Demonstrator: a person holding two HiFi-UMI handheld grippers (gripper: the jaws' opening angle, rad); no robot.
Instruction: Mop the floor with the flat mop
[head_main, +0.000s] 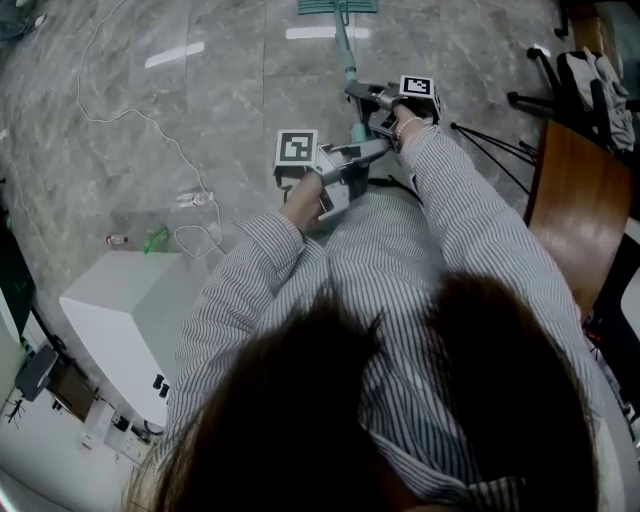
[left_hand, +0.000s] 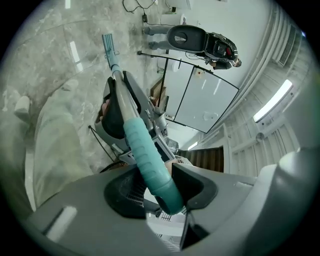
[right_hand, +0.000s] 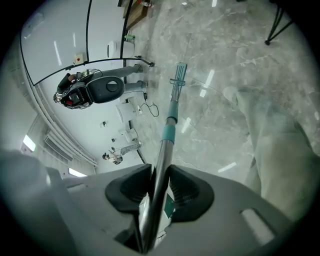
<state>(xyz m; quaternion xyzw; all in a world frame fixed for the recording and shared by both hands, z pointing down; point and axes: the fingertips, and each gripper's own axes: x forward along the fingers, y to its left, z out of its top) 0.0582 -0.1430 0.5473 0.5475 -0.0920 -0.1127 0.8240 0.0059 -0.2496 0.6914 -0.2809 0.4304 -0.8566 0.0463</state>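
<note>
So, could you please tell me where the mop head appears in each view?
Head view: mop head at the top edge, right of centre.
Left gripper view: upper left, at the far end of the mop pole.
Right gripper view: above centre, again at the pole's end.
Shared landmark: the mop pole.

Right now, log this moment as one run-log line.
left tongs: shut on mop grip | right tongs: shut on mop pole | mop head: on floor

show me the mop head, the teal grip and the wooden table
mop head (head_main: 325, 6), head view, middle of the pad
teal grip (left_hand: 145, 160), left gripper view, ribbed middle
wooden table (head_main: 575, 205), head view, bare top
</note>
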